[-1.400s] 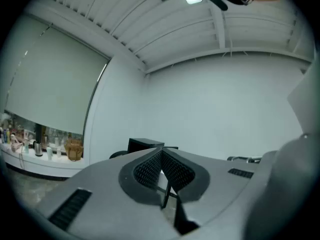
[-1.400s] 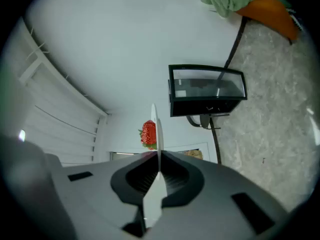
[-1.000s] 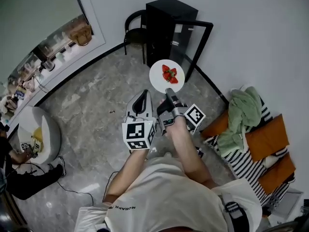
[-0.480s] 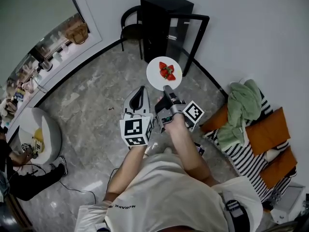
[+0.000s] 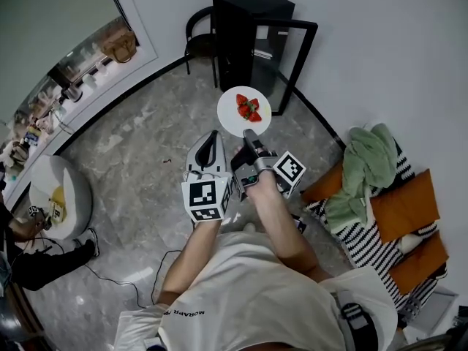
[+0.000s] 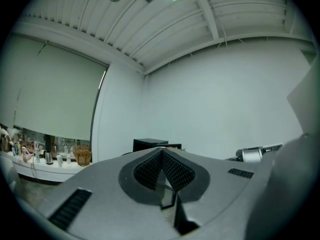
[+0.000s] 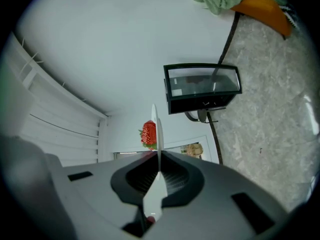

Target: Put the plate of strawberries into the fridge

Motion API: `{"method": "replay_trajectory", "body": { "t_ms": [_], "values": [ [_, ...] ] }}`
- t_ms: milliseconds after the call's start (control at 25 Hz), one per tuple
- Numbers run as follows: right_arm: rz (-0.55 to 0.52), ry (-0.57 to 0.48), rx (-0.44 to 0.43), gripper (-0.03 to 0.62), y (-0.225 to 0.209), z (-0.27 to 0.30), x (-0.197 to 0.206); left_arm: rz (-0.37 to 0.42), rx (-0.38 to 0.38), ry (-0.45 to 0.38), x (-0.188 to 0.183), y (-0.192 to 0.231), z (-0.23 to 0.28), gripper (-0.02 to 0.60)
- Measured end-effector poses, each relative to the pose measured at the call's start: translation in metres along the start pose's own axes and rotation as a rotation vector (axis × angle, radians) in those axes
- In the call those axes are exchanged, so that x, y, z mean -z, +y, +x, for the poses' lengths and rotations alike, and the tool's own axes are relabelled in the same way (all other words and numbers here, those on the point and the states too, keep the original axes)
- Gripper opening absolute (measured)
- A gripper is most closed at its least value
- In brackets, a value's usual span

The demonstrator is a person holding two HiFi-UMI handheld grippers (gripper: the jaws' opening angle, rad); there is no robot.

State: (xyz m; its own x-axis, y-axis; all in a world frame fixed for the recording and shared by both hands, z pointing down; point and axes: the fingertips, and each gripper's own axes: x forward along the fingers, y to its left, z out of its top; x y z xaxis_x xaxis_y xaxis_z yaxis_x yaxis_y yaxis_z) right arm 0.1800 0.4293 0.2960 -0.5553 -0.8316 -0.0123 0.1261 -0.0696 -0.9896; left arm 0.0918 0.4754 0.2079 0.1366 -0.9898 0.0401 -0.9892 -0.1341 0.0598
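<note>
Nearest, held out above the marble floor (image 5: 139,159): left gripper (image 5: 210,139) and right gripper (image 5: 248,133) side by side, both pointing level toward the far corner. Left fingers (image 6: 148,170) pressed together, empty. Right fingers (image 7: 175,178) pinched narrow on the near rim of the plate (image 5: 231,120), which shows edge-on as a thin white blade in the right gripper view.

Plate round, white and flat, carried level in the air just past the grippers and short of the fridge (image 5: 248,20). Strawberries (image 5: 247,108) in a small red cluster with green caps, sitting toward the plate's far side.

Beyond the plate, only open floor up to the fridge. Fridge low and black, set in the corner against the white wall. Glass door (image 5: 289,57) swung open to the right, its leaf just beyond the plate's far rim. Interior too dark to make out.

Black chair (image 5: 197,42) just left of the fridge. Off to the right, green cloth (image 5: 362,170) heaped on orange and striped cushions (image 5: 395,210). Far left, white round seat (image 5: 66,203). Behind it, a long white surface (image 5: 95,61) crowded with bags and bottles.
</note>
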Motion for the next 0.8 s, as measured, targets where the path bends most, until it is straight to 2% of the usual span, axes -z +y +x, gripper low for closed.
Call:
{"method": "replay_trajectory", "body": {
  "t_ms": [480,640,800],
  "values": [
    [-0.007,0.055,-0.004,0.021,-0.011,0.002,-0.028,0.019,-0.062,0.007,0.016,-0.022,0.012,0.000],
    [-0.015,0.069,0.011,0.021,-0.016,0.012,-0.031,0.029,-0.071,-0.002,0.022,-0.017,0.021,0.000],
    [-0.016,0.080,0.013,0.021,-0.021,0.035,-0.032,0.007,-0.074,0.006,0.029,-0.005,0.041,0.000]
  ]
}}
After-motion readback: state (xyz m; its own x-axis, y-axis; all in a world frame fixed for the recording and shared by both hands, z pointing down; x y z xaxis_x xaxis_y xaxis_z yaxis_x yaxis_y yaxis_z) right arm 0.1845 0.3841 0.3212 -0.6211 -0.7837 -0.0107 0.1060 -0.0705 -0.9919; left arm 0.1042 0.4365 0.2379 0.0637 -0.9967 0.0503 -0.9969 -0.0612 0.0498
